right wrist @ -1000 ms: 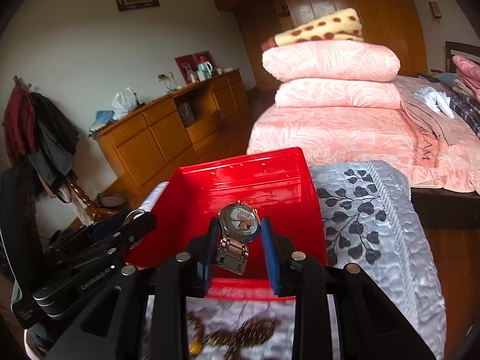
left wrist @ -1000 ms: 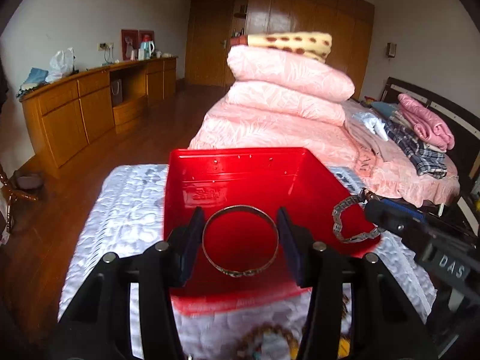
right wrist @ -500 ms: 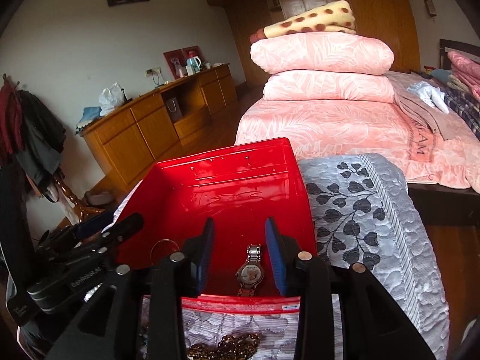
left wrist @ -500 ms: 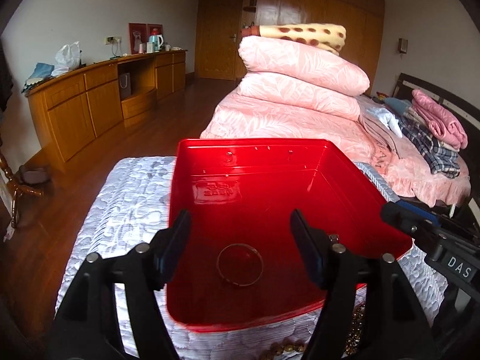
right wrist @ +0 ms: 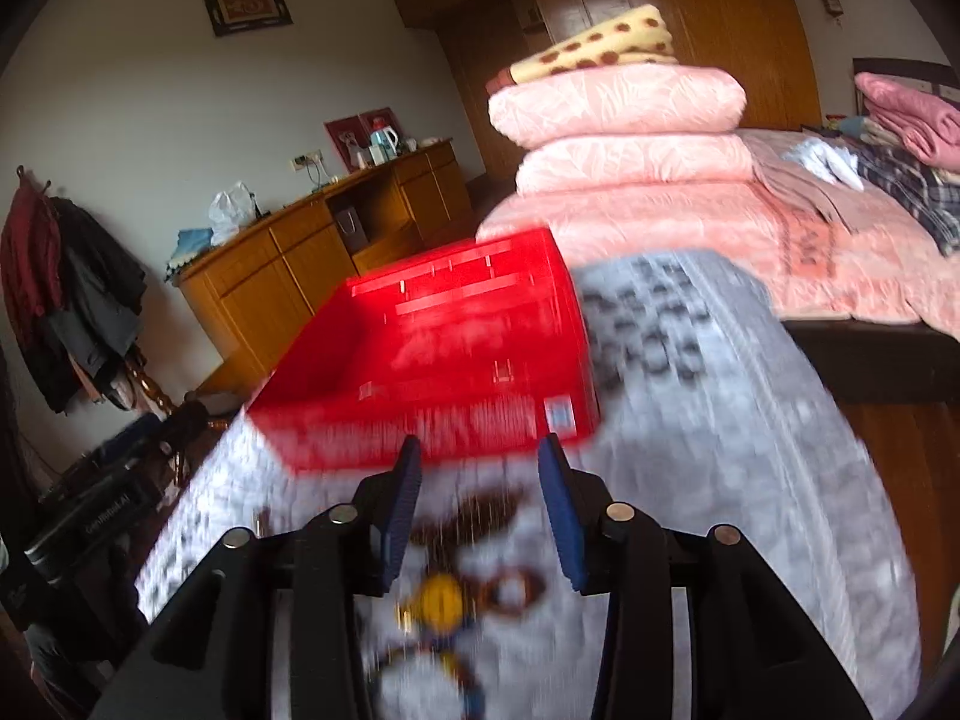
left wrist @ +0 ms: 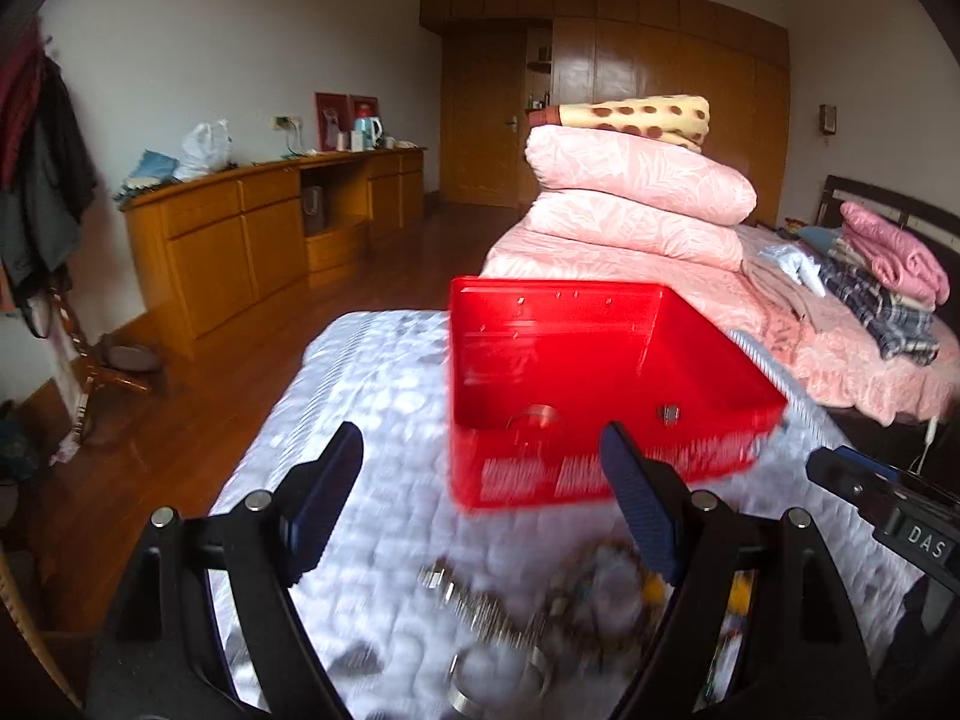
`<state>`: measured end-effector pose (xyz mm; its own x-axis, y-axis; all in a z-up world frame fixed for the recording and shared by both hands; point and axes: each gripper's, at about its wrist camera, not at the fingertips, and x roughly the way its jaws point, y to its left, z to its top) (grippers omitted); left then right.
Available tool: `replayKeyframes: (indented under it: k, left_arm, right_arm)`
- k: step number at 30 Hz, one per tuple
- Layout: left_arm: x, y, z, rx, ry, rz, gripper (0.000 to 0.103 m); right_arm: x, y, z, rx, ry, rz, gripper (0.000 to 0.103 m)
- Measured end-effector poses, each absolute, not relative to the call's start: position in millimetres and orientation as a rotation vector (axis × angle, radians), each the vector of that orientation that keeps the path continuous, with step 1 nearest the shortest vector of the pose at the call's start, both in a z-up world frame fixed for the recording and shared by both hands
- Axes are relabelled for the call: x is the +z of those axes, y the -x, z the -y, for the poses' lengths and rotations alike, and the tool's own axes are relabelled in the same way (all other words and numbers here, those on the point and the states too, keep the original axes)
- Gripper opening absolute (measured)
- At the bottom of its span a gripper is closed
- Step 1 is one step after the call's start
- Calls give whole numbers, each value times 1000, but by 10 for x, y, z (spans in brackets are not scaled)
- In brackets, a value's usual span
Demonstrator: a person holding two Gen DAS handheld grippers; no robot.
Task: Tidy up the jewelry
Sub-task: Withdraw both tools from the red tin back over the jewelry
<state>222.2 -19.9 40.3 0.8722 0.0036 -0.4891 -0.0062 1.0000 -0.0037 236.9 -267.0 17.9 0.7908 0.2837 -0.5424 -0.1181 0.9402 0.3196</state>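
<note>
A red plastic box [left wrist: 606,468] stands on a quilted grey-white cloth [left wrist: 360,396]. Inside it lie a silver bangle [left wrist: 534,417] and a watch [left wrist: 669,413]. My left gripper [left wrist: 480,480] is drawn back from the box, its jaws opening wide with nothing between them. Below it, blurred, lie a silver chain bracelet [left wrist: 480,606] and beaded pieces [left wrist: 606,588]. In the right wrist view the red box [right wrist: 432,384] is ahead of my right gripper [right wrist: 478,480], whose jaws are opening and hold nothing. A blurred yellow-and-brown beaded piece [right wrist: 456,597] lies under it.
A bed with stacked pink quilts [left wrist: 636,210] and folded clothes [left wrist: 882,294] lies behind and right. A wooden sideboard [left wrist: 258,234] lines the left wall. Coats [right wrist: 60,276] hang at far left. The other gripper's body [left wrist: 888,504] shows at the right edge.
The left gripper let the bangle drop into the red box and the right let go of the watch there. Both pulled back toward the loose jewelry, jaws wider.
</note>
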Motion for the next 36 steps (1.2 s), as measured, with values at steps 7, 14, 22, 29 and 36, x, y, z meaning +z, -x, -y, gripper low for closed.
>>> replayKeyframes:
  k: [7,14,22,29,36]
  left_arm:
    - [183,-1716,270,75,-4,-516,79]
    - [18,-1462,384,28,-17,-521,79]
    - [-43,-1372,414,13,-3,-538,77]
    - [-75,-1381,412,9,7,-556,73]
    - [-105,-1381,428,-3,11,-579,73]
  right_arm:
    - [-145,-1955,2649,195,-259,-715,40]
    - [-276,-1754,2503,197,-210,-748,40]
    - [-343,-1745,2397,208,-177,-785,34]
    - [-381,-1793,2342,198,-144,-824,31]
    - [-392,-1794,2320,172,-117,-825,11]
